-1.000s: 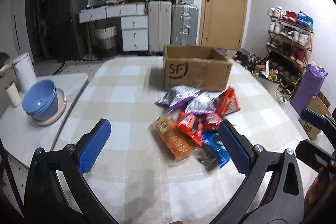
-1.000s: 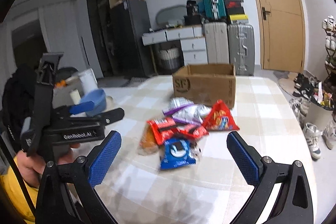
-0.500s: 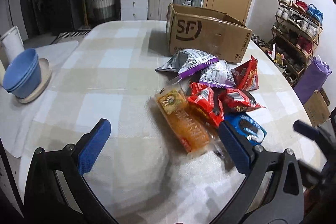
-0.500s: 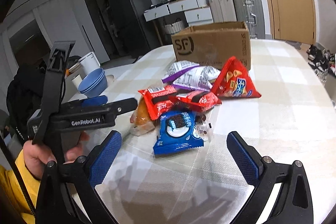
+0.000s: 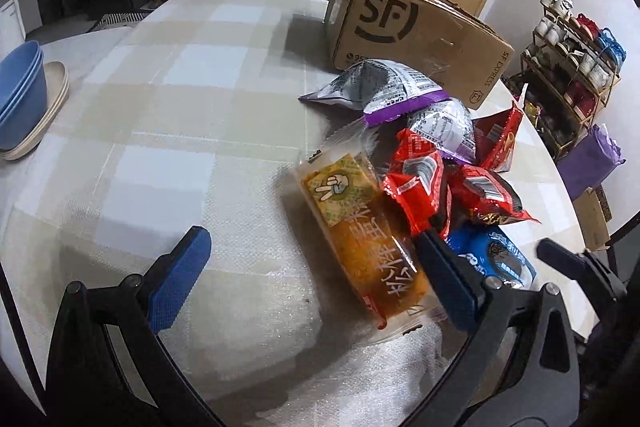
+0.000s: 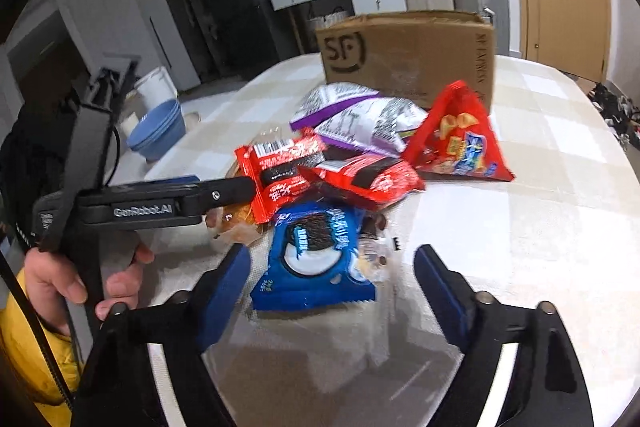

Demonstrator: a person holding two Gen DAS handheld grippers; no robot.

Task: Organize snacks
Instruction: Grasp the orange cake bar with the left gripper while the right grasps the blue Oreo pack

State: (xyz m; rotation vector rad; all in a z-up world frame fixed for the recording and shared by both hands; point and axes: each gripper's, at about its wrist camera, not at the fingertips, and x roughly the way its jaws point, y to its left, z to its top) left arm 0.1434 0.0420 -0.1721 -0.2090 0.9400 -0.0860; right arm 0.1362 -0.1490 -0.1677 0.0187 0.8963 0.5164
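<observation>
Left wrist, snack pile: the snacks lay heaped on my checked counter (image 5: 168, 131), just in front of the cardboard box (image 5: 416, 39).
Left wrist, orange packet: a long orange cake packet (image 5: 360, 239) in clear wrap, printed with white characters, lay nearest me at the pile's edge.
Left wrist, other packs: two red packs (image 5: 424, 187), two silver-and-purple bags (image 5: 384, 91) and a blue cookie pack (image 5: 496, 259) overlapped behind it.
Left wrist, my left gripper (image 5: 316, 279): my jaws stood spread; the orange packet's near end lay between them, close against the right-hand pad, not pinched.
Left wrist, box: its inside was hidden from me.
Left wrist, bowls: stacked blue bowls (image 5: 20, 83) sat on a plate at the far left.
Right wrist, blue cookie pack (image 6: 316, 259): it lay at the pile's near edge, showing a dark sandwich cookie.
Right wrist, red triangular bag (image 6: 460, 143): it leaned just before the cardboard box (image 6: 408, 55).
Right wrist, my right gripper (image 6: 332, 283): my jaws were closing, the blue cookie pack between them, pads not yet pressing it.
Right wrist, box contents: I could not tell.
</observation>
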